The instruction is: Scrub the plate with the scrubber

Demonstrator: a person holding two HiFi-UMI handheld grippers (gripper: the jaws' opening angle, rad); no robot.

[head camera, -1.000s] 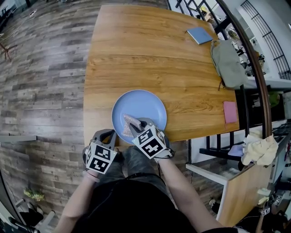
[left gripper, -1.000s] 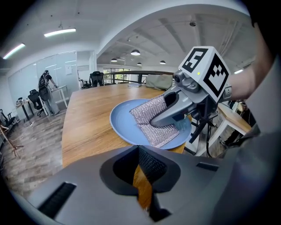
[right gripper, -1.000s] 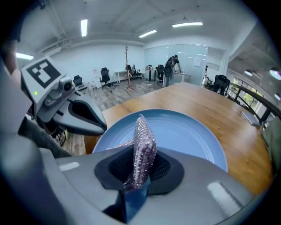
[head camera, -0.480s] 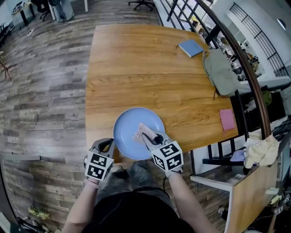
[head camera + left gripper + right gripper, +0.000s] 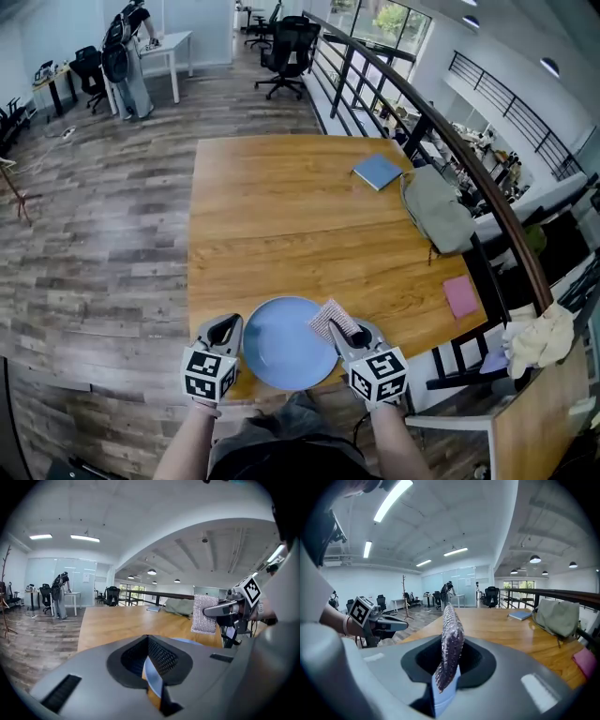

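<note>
A round blue plate (image 5: 279,345) lies at the near edge of the wooden table (image 5: 281,216). My left gripper (image 5: 228,329) is shut on the plate's left rim; the blue rim (image 5: 153,679) shows pinched between its jaws. My right gripper (image 5: 340,329) is shut on a grey-pink mesh scrubber (image 5: 328,319), which hangs over the plate's right rim. The scrubber (image 5: 450,645) stands edge-on between the jaws in the right gripper view, with the plate's blue edge (image 5: 442,693) just below it. The left gripper view shows the scrubber (image 5: 204,614) hanging flat from the right gripper (image 5: 224,609).
Farther along the table's right side lie a blue notebook (image 5: 378,172), a grey bag (image 5: 437,213) and a pink pad (image 5: 460,296). A dark railing (image 5: 450,150) runs along the table's right. A person (image 5: 127,56) stands by a desk far back left.
The scrubber has moved with the right gripper from the plate's middle to its right rim. The left gripper has stayed on the left rim. The head view has tilted up.
</note>
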